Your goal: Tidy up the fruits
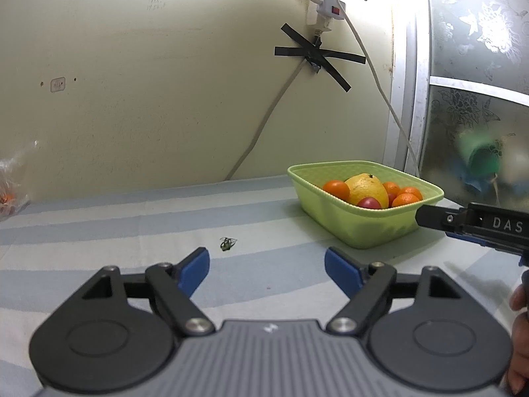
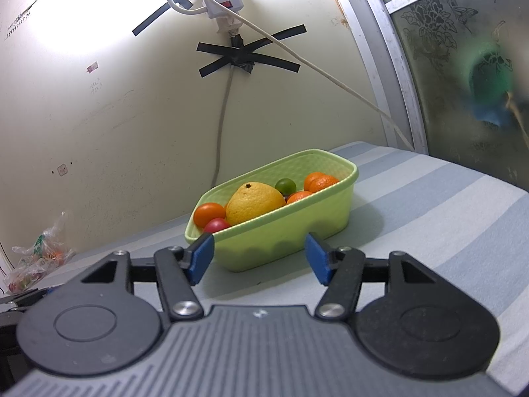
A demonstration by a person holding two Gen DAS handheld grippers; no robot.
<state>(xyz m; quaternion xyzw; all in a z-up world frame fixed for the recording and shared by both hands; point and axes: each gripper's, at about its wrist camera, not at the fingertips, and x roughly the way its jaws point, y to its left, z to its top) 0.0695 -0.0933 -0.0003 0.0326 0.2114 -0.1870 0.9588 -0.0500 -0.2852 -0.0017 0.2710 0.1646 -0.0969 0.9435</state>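
Note:
A light green basket [image 1: 344, 228] [image 2: 284, 235] stands on the striped cloth near the wall. Inside lie a big yellow citrus [image 1: 367, 189] [image 2: 254, 202], several small oranges [image 1: 336, 189] [image 2: 209, 213], a red fruit [image 1: 368, 202] [image 2: 216, 225] and a green one [image 2: 285, 185]. My left gripper [image 1: 267, 266] hangs open over bare cloth, left of the basket, with nothing between its blue pads. My right gripper [image 2: 259, 254] stands open just before the basket's near wall, empty; its side also shows in the left wrist view [image 1: 469, 221].
A small green leaf scrap [image 1: 227, 243] lies on the cloth ahead of the left gripper. A clear plastic bag [image 2: 36, 258] [image 1: 10, 182] with fruit sits at the far left by the wall. A power strip [image 2: 221, 0] and cables hang on the wall; a frosted window [image 2: 469, 76] stands right.

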